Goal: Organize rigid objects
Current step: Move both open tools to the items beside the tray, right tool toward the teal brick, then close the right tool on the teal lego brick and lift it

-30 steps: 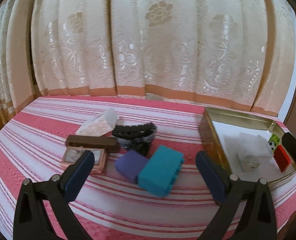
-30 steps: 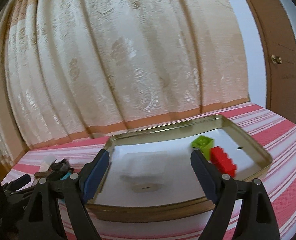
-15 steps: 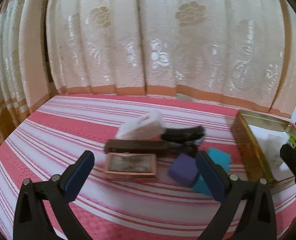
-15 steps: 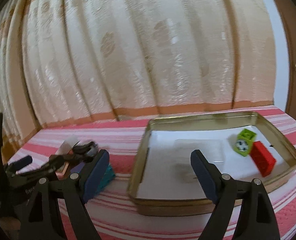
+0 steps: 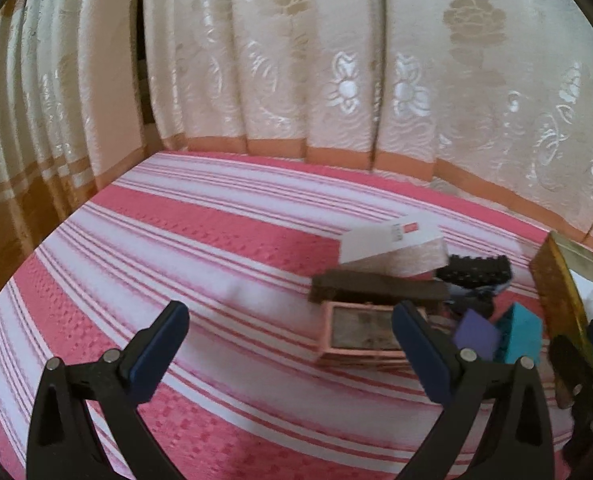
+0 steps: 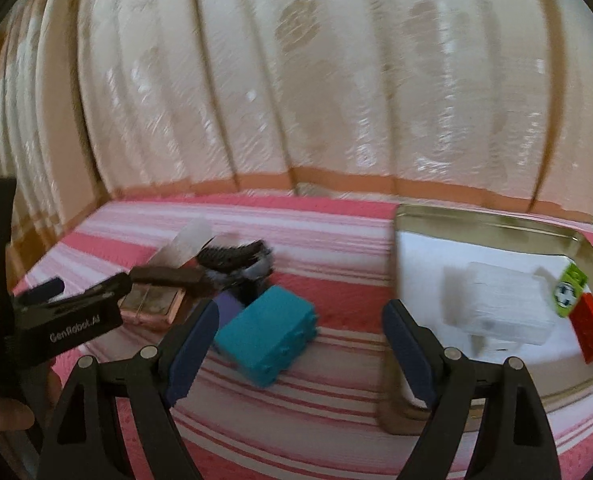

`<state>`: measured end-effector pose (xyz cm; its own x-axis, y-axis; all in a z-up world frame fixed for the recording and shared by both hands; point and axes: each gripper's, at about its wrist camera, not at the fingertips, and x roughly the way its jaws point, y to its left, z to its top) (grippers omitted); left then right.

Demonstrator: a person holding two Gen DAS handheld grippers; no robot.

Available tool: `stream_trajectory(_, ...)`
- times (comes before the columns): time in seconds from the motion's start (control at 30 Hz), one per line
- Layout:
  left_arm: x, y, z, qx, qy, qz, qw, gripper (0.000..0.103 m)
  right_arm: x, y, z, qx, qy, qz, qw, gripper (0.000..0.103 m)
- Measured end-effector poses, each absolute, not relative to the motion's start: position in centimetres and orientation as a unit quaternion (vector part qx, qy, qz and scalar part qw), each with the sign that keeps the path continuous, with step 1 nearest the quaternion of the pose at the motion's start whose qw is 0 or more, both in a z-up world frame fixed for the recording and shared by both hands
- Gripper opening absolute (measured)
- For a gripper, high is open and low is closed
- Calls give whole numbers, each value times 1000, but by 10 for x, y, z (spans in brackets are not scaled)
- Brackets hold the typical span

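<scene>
both hand-held grippers hang wide open over the pink striped surface, nothing between their pads. the left hand-held gripper is above bare cloth, left of the pile; the right hand-held gripper is just left of the gold tin tray. the teal block lies left of the tray beside a purple block, with a pink framed box, a dark brown bar, a black comb-like piece and a white carton further left. inside the tray sit a clear plastic box, a green block and a red brick.
</scene>
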<state>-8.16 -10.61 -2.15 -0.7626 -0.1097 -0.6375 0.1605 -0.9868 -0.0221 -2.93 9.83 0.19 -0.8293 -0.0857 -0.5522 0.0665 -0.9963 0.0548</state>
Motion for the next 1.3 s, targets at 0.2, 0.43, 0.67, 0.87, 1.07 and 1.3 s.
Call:
stream_trajectory(0.2,-83,-119,-24,344,38,-933,96,103,-48,88,-12,345,0,-934,87,86)
stream_trajectory(0.43,-83,-126,-24,347,49,-931,101,103,-66,74,-14,363,67,-922,121,86)
stream_trajectory(0.67,-87,-129,-24,353,58,-928,100,103,-90,59,-27,398,131,-891,175,86)
stream_trajectory(0.87,-88,-128,-25,361,62,-926,87,103,-94,70,-29,423,82,-883,186,78)
stream_trajectory(1.07,-89,-120,-28,369,51,-926,68,103,-78,70,-26,414,70,-891,172,45)
stream_trajectory(1.3,-88,-109,-28,367,30,-929,39,102,-66,85,-22,401,7,-901,167,45)
